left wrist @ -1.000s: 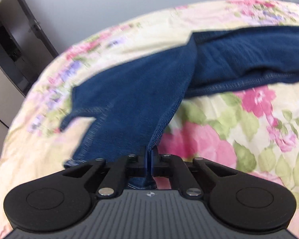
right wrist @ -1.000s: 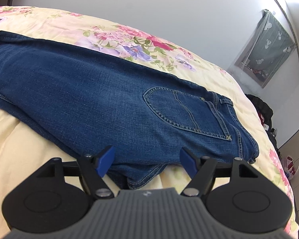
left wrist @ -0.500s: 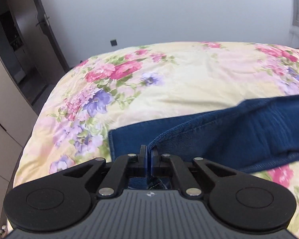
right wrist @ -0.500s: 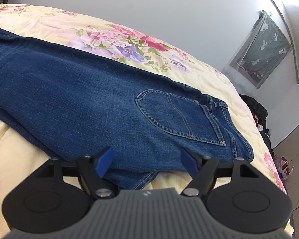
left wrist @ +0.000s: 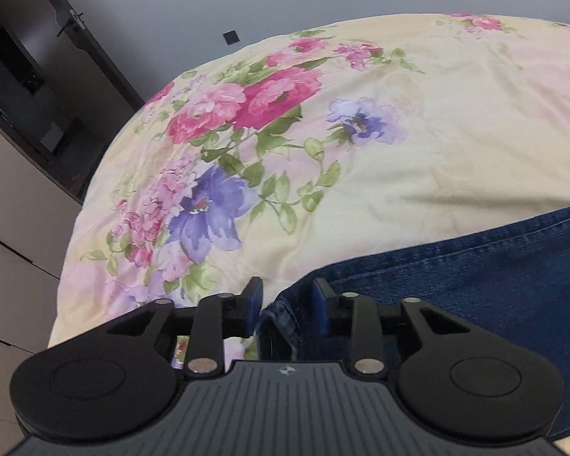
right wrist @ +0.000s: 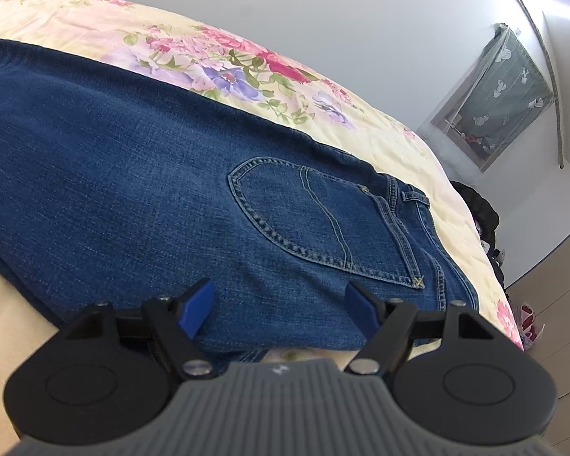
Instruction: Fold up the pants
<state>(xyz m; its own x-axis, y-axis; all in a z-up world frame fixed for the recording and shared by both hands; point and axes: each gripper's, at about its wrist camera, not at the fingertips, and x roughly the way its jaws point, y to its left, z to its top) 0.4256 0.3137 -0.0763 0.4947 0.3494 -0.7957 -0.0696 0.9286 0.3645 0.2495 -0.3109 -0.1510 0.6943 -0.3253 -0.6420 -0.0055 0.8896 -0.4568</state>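
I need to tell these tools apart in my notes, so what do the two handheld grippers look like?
They look alike. The left gripper and right gripper each have a grey ribbed body with a small logo, black linkage arms ending in round discs, silver screws and blue finger pads. No cables, sleeves or hands show.

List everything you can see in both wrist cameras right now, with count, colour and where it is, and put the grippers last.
jeans: one pair, dark blue denim, laid flat across the bed, back pocket up
back pocket: one, blue with pale stitching, near the waistband end
bedspread: one, pale yellow with pink and purple flowers, under the jeans
window: one, grey-green cactus-print covering, far wall in the right wrist view
dark doorway: one, black, upper left in the left wrist view
left gripper: one, black with blue pads, jaws open at the jeans' hem end
right gripper: one, black with blue pads, jaws wide open over the jeans' near edge
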